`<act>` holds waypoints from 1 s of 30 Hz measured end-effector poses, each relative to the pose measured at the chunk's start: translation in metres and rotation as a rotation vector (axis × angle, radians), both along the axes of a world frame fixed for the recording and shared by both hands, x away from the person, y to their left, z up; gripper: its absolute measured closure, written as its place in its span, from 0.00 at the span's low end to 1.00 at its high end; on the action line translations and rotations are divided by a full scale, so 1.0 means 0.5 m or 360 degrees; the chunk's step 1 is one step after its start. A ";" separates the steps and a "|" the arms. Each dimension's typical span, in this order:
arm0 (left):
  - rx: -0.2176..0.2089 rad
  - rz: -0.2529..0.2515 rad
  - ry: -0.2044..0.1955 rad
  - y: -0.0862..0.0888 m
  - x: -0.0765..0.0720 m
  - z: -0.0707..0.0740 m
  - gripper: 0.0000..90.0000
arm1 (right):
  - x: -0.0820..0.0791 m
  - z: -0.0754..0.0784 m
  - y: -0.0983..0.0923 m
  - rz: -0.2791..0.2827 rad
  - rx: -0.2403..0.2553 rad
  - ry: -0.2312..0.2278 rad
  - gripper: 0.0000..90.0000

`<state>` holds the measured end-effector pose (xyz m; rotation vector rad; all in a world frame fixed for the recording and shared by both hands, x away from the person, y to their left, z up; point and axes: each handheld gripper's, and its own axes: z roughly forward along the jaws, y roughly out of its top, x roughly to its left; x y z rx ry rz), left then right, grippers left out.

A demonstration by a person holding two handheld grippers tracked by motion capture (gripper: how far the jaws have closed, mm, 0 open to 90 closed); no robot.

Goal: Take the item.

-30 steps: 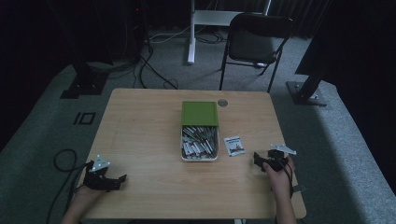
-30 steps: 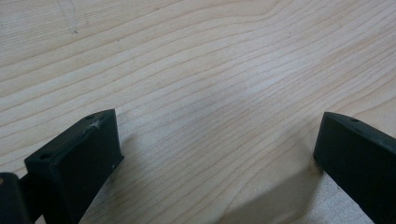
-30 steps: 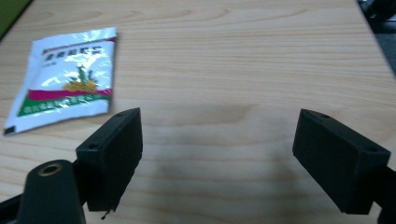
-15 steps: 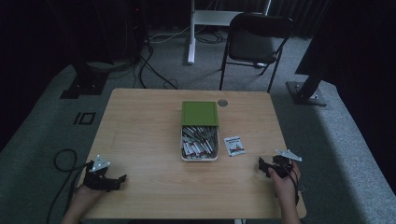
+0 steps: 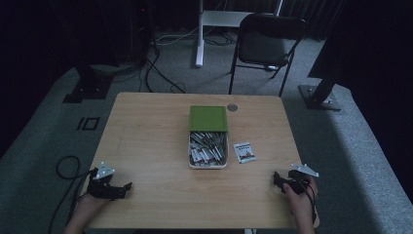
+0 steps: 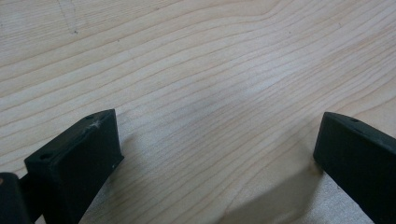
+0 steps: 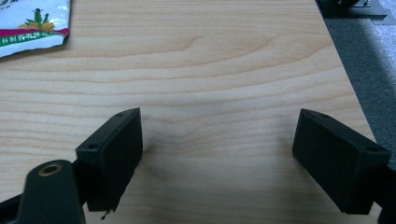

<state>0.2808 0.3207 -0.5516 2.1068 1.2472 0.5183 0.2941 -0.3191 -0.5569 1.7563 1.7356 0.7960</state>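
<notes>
The right gripper (image 5: 278, 179), jaws wide apart and empty, has drawn back to the near right edge of the pale wooden table (image 5: 151, 126), leaving the small white printed sachet (image 5: 244, 152) beside the open box of sachets with its green lid (image 5: 208, 137), while the left gripper (image 5: 124, 186) rests likewise spread, suggesting one placement finished.

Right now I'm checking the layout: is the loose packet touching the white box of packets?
Apart. In the high view the loose packet lies just right of the white box, with a strip of bare table between them.
</notes>
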 end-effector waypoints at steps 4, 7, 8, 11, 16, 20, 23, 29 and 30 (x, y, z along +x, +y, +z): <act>0.0000 0.0000 0.0000 0.000 0.000 0.000 0.02 | -0.008 0.000 0.000 -0.0008 -0.0017 0.0007 0.18; 0.0000 0.0000 0.0000 0.000 0.000 0.000 0.02 | -0.015 -0.001 0.003 0.0000 -0.0037 0.0010 0.15; 0.0000 0.0000 0.0000 0.000 0.000 0.000 0.02 | -0.017 -0.001 0.004 -0.0006 -0.0038 0.0012 0.15; 0.0000 0.0000 0.0000 0.000 0.000 0.000 0.02 | -0.023 -0.001 0.006 0.0006 -0.0028 0.0013 0.15; 0.0000 0.0000 0.0000 0.000 0.000 0.000 0.02 | -0.034 -0.001 0.011 0.0023 -0.0026 0.0010 0.15; 0.0000 0.0000 0.0000 0.000 0.000 0.000 0.02 | -0.037 -0.001 0.010 0.0029 -0.0019 0.0010 0.15; 0.0000 0.0000 0.0000 0.000 0.000 0.000 0.02 | -0.037 -0.001 0.011 0.0030 -0.0023 0.0011 0.15; 0.0000 0.0000 0.0000 0.000 0.000 0.000 0.02 | -0.036 -0.001 0.011 0.0029 -0.0024 0.0012 0.15; 0.0000 0.0000 0.0000 0.000 0.000 0.000 0.02 | -0.036 -0.002 0.011 0.0030 -0.0024 0.0012 0.15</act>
